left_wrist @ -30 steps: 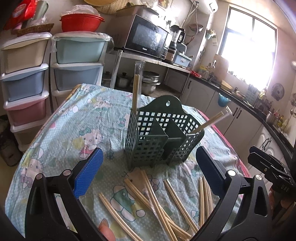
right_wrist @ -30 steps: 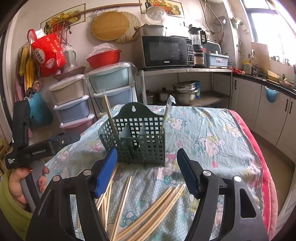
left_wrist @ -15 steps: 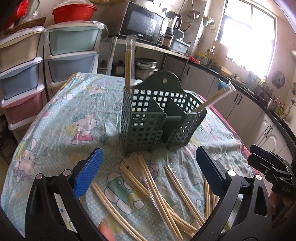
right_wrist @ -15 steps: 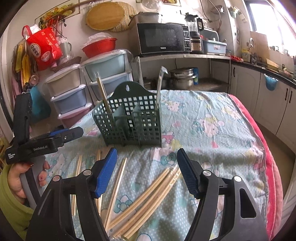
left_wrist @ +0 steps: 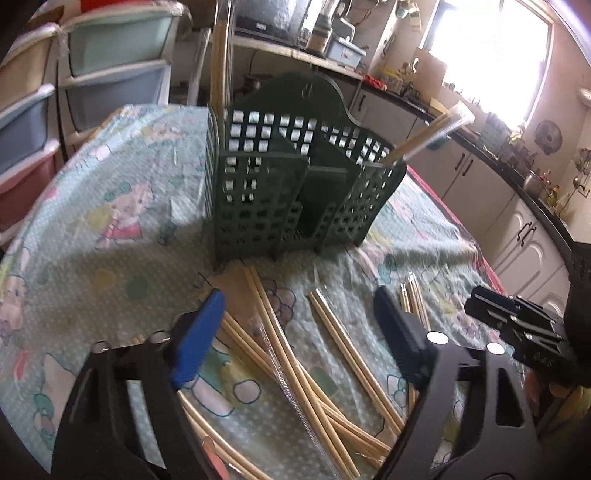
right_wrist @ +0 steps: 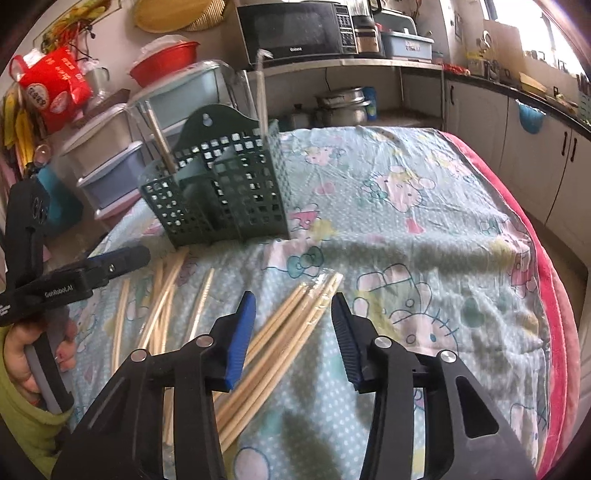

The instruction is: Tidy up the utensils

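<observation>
Right hand-held gripper astride wrapped chopsticks, pads apart.

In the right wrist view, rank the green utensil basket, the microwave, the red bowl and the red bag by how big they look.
1. green utensil basket, though it sits nearest the camera
2. microwave
3. red bag and red bowl look alike; I won't rank them

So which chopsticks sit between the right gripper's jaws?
The wrapped bunch of chopsticks lying diagonally between the right gripper, whose jaws have just been closing; the other loose chopsticks lie further left.
</observation>
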